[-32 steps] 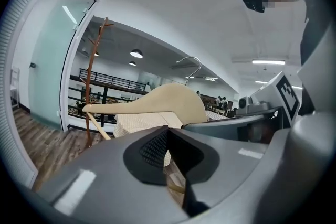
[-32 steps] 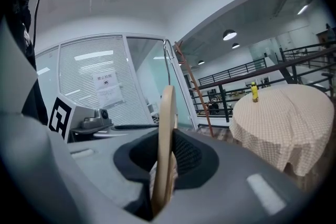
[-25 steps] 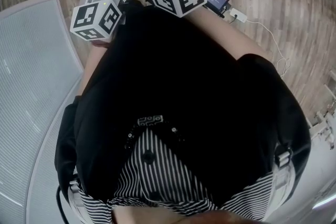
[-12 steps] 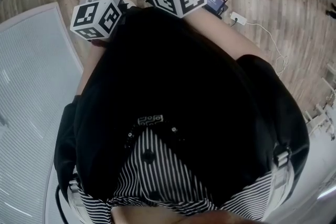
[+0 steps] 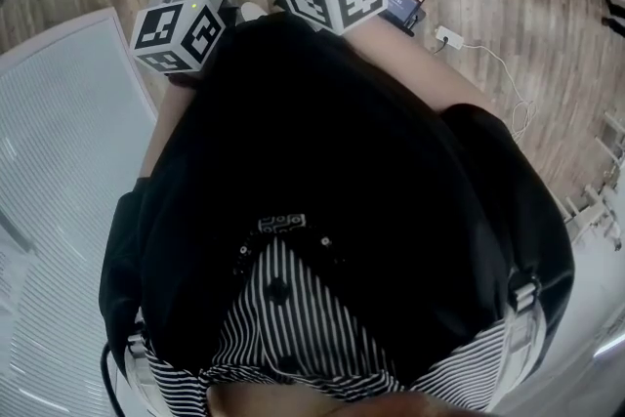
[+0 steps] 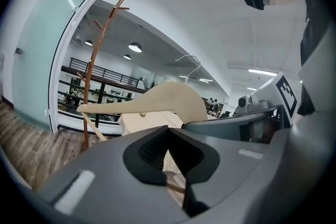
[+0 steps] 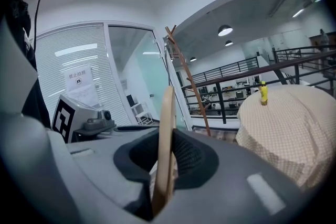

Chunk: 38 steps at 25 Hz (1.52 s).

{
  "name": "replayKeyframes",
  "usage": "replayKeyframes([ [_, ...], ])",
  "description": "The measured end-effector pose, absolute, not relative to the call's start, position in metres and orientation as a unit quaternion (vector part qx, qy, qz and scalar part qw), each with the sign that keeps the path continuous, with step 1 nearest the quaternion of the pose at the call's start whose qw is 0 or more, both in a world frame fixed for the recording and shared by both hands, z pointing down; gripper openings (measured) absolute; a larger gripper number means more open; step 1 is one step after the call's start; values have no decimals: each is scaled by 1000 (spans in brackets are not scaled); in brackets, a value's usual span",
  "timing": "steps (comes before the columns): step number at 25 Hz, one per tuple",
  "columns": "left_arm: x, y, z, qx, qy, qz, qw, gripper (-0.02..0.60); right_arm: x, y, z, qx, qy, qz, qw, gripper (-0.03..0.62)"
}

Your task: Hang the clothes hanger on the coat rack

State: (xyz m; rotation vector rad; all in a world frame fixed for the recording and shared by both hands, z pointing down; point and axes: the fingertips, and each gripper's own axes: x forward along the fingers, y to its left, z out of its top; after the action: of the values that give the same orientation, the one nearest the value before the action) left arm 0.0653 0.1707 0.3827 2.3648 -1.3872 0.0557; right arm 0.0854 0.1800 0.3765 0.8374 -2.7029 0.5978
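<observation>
The right hand-held gripper (image 7: 167,136) is clamped on the hanger (image 7: 167,113), which stands edge-on and upright between its jaws; the left hand-held gripper (image 6: 169,136) is closed on the hanger's thin lower bar, with the hook (image 6: 190,63) rising above; beyond is a cloth-covered table (image 7: 286,128) bearing a yellow bottle (image 7: 263,93); beside the table stands the rack (image 7: 190,84), well apart from the hanger.

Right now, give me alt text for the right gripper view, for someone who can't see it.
The right gripper holds a wooden hanger edge-on in its jaws. Beyond stand a wooden coat rack and a table with a checked cloth and a yellow bottle.
</observation>
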Motion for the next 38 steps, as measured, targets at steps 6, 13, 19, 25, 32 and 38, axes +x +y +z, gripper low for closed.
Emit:
replayKeyframes([
  [6, 15, 159, 377, 843, -502, 14, 193, 1, 36, 167, 371, 282, -928, 216, 108, 60],
  [13, -58, 162, 369, 837, -516, 11, 181, 2, -37, 171, 363, 264, -936, 203, 112, 60],
  [19, -103, 174, 376, 823, -536, -3, 188, 2, -83, 185, 367, 238, -944, 197, 118, 60],
  [25, -133, 181, 390, 808, -554, -18, 200, 1, -112, 191, 380, 211, -950, 179, 145, 60],
  [32, -169, 178, 393, 787, -583, -23, 200, 1, -148, 186, 383, 172, -958, 172, 154, 60],
  [38, -194, 162, 410, 773, -603, -28, 196, 1, -173, 169, 400, 150, -962, 167, 155, 60],
])
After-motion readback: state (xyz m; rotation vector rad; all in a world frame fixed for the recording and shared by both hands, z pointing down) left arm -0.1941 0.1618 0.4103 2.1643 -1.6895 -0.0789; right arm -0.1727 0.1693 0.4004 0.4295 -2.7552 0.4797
